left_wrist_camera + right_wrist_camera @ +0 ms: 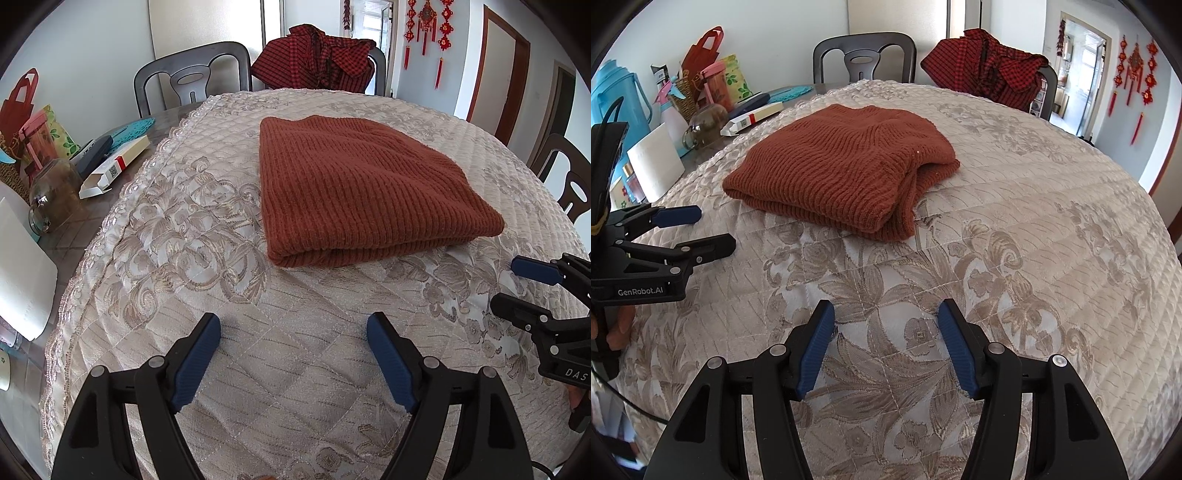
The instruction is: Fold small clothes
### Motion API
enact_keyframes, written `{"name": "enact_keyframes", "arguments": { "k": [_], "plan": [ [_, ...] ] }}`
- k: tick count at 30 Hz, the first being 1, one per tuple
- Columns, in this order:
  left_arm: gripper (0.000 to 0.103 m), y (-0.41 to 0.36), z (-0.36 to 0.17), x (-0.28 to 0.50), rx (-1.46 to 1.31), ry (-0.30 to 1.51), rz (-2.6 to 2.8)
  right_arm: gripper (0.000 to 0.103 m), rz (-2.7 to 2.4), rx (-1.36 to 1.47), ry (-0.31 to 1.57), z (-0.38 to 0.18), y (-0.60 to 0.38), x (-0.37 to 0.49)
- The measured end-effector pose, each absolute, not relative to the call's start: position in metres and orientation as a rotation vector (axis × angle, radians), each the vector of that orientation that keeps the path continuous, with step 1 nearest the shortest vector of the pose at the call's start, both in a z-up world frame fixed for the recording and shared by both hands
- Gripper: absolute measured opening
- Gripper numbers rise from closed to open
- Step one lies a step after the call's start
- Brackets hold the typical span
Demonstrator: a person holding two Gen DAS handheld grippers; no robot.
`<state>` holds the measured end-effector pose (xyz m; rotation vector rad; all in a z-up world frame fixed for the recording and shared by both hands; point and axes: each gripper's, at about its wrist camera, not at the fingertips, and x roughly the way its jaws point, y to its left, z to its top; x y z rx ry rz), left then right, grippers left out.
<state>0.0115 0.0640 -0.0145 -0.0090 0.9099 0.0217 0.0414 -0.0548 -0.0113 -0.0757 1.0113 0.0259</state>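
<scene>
The sweater [354, 184] lies folded on the quilted cloth [258, 369] covering the table, nothing blocking it. Off the cloth's edge sit a glass jar [55, 199] and a long box [118, 166]; a red checked garment [317, 55] drapes 1 chair behind. It is rust-brown and ribbed. The left gripper [293, 325] and right gripper [884, 314] hang near it, jaws apart, empty.

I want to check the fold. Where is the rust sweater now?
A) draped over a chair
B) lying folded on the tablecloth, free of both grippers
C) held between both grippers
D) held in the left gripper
B: the sweater lies folded on the tablecloth, and the left gripper and right gripper are open and empty.
</scene>
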Motion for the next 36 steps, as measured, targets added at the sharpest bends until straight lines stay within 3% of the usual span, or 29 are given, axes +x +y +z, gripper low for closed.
{"name": "enact_keyframes", "arguments": {
  "k": [36],
  "plan": [
    [0.086, 0.0648, -0.0154, 0.0124, -0.011, 0.912, 0.023, 0.060, 0.026, -0.075, 1.012, -0.0113, -0.0552, 0.0417]
  ]
}}
